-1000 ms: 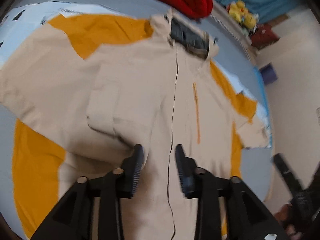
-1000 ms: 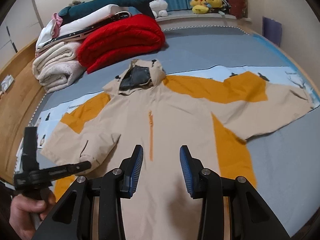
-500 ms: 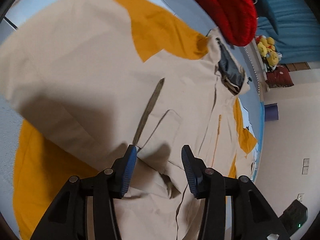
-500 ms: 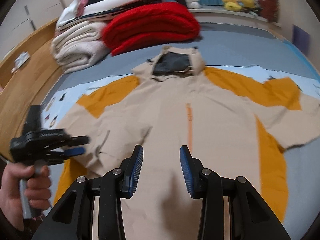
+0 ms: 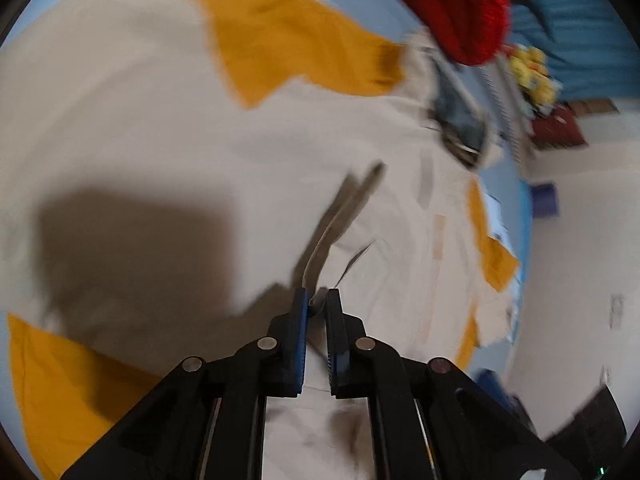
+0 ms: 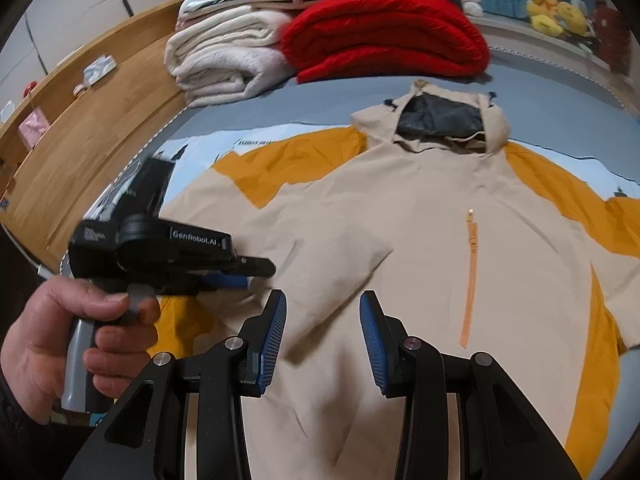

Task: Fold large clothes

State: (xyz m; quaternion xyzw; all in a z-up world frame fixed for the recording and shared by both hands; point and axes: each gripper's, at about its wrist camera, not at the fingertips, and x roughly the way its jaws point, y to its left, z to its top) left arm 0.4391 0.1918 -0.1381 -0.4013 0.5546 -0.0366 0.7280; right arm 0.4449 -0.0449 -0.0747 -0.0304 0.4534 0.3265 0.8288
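Left gripper (image 5: 317,300): just clamped on cuff of jacket (image 6: 400,240) sleeve, body stretching rightward. Right gripper (image 6: 323,320): parted, empty, above hem.

The jacket (image 6: 420,240) lay spread flat on the bed (image 6: 248,120), hood (image 6: 436,120) pointing away. Behind the hood sat a folded blanket (image 6: 384,36), with a stack of folded linens (image 6: 228,52) to its left. Plush toys (image 6: 556,12) sat on a ledge far right.
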